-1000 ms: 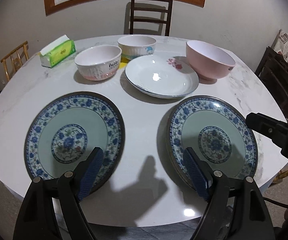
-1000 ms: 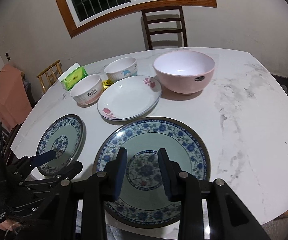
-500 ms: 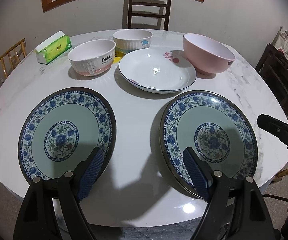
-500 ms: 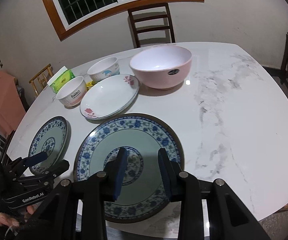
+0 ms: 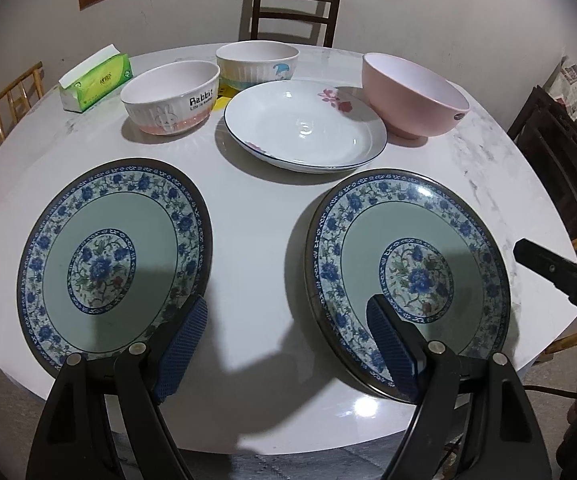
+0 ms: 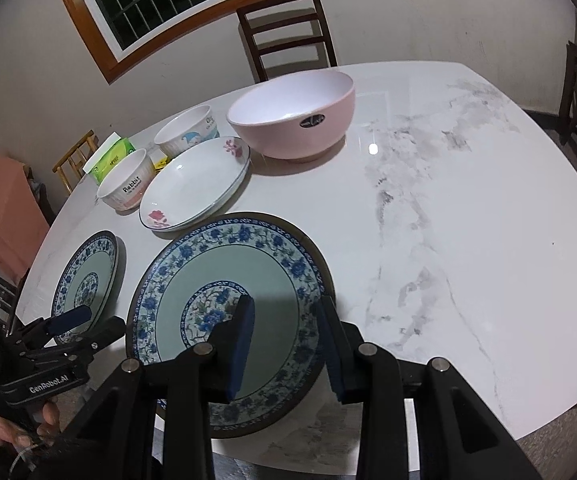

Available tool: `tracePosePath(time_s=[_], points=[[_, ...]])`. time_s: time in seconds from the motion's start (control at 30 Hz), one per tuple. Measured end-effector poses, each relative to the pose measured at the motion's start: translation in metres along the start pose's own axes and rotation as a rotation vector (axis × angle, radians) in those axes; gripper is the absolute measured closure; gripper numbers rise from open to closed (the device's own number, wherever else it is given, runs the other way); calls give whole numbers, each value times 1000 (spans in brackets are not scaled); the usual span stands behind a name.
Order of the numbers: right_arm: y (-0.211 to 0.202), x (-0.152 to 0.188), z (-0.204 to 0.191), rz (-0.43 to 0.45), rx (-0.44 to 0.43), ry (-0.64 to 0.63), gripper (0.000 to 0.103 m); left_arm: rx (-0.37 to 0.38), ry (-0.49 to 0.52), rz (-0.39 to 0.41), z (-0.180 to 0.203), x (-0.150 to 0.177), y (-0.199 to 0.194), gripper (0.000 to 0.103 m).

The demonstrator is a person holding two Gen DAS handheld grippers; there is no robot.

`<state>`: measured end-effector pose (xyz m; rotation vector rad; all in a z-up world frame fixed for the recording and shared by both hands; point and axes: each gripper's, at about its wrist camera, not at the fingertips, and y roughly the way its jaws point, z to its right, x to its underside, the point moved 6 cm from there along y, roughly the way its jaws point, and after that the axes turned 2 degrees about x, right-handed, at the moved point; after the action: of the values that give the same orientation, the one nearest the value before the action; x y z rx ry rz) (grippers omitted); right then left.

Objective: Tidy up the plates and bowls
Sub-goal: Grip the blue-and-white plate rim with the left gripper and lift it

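— Since a moment ago, what changed?

— My right gripper (image 6: 284, 328) has slid over to the right part of the near blue-and-white floral plate with the green centre (image 6: 228, 304); its jaws hang part-way apart above the plate's right rim, one pad over the green well and one over the outer edge, gripping nothing. Both wrist views now sit closer to the dishes.

— And your left?

— My left gripper (image 5: 284, 344) hangs with its jaws spread wide, released, over the bare strip of the white marble surface (image 5: 256, 216) between the two patterned plates. One pad overlaps the near edge of the second blue-and-white floral plate (image 5: 116, 260), the other overlaps the first plate.

— Where are the plates?

— Both lie flat at the near edge of the surface, side by side, apart.

— Beyond them?

— A shallow white plate with pink flowers (image 5: 304, 128) sits mid-surface. Left of it stands a white ribbed bowl marked "Rabbit" (image 5: 170, 102), behind that a ribbed bowl with a blue figure (image 5: 257, 65), and to the right a large pink bowl (image 5: 412, 98). A green tissue pack (image 5: 96, 78) lies far left; a dark wooden chair (image 5: 294, 4) stands behind.
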<state>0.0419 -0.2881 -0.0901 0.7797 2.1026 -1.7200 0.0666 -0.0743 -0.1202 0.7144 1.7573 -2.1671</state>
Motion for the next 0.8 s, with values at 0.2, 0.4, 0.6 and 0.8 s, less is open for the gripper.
tracePosePath(time_s=[0.2,0.4,0.6,0.8], points=[[4,1,16,-23,-28,26,70,91,-53,-8,-2,-4,1,25],[14,5,26,-54,-79,56,70,138,-91,-26,-4,-5,6,25],[26,9,37,-84,-144,99,70,171,-84,-52,2,-4,12,26],[35,11,39,-101,-211,102,70,184,-85,-75,3,-4,21,31]])
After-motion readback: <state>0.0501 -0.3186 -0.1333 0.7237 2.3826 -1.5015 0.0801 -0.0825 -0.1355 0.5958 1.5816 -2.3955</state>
